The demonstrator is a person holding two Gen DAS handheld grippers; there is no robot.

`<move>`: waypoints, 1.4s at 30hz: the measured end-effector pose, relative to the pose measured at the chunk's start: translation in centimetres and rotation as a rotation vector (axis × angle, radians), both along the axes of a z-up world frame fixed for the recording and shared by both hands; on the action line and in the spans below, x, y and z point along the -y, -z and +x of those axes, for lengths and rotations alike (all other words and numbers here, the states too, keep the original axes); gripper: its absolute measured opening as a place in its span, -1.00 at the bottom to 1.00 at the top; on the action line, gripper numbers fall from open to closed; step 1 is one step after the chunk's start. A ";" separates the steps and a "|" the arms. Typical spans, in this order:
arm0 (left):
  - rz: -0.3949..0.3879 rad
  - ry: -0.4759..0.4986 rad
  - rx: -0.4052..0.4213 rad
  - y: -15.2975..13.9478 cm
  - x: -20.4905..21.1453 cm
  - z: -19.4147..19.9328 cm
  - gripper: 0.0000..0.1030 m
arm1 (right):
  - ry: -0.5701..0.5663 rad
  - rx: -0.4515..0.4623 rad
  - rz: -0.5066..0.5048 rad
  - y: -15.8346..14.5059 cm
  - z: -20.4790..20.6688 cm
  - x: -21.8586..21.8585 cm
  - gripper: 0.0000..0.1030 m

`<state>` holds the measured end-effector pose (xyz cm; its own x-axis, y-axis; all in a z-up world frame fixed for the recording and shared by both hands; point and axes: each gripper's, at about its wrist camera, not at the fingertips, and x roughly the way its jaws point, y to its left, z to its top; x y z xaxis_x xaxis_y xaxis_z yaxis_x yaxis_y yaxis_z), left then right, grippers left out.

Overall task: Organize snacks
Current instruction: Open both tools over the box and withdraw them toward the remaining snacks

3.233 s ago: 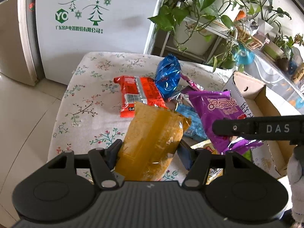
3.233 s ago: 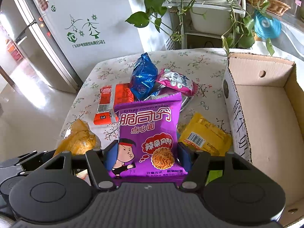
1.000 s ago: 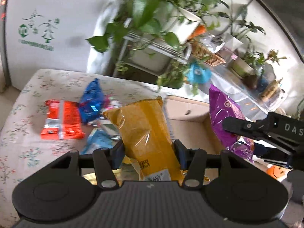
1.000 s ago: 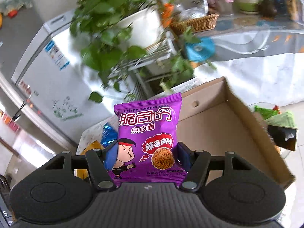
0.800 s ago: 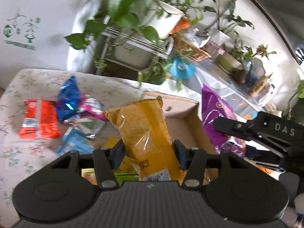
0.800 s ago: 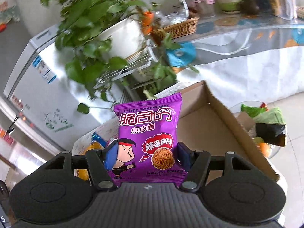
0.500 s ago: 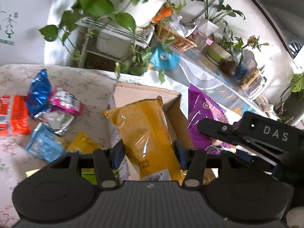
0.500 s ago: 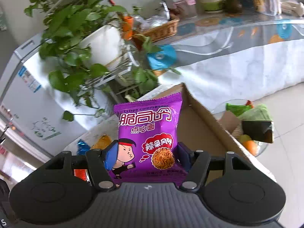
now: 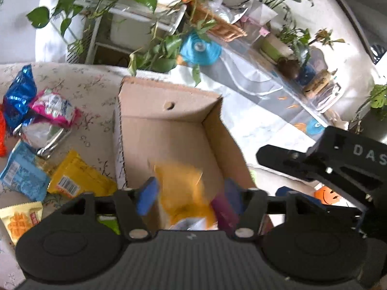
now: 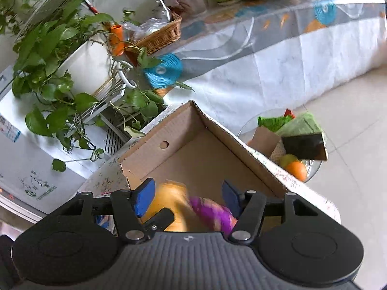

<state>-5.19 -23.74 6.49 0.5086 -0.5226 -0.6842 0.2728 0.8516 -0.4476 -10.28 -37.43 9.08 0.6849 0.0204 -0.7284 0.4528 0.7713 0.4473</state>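
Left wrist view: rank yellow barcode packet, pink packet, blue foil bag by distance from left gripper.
From the left gripper:
1. yellow barcode packet, just left of the cardboard box
2. pink packet, farther up-left
3. blue foil bag, far left edge

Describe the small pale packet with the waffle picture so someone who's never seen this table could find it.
Start at the open brown cardboard box on the floral tablecloth, then look to the snack pile on its left. The pale cream waffle packet lies nearest the camera, beyond the bright yellow barcoded packet. It alone shows a golden grid-patterned waffle.

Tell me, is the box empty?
No. A yellow bag and a purple bag, both blurred, are inside the box.
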 end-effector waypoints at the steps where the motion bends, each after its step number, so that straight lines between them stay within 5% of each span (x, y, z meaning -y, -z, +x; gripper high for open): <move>1: 0.011 -0.007 0.015 -0.3 -0.1 -0.1 0.59 | 0.000 0.003 -0.008 -0.1 -0.1 0.0 0.36; 14: 0.094 -0.023 0.107 -1.9 -7.9 -0.3 0.67 | -0.163 0.066 -0.037 -0.8 0.7 -2.5 0.61; 28: 0.212 -0.086 0.034 3.5 -14.2 -2.6 0.68 | -0.360 0.091 0.042 0.1 1.2 -6.2 0.75; 42: 0.281 -0.142 -0.006 8.4 -13.6 -2.0 0.70 | -0.329 0.065 0.219 2.5 -1.1 -8.1 0.76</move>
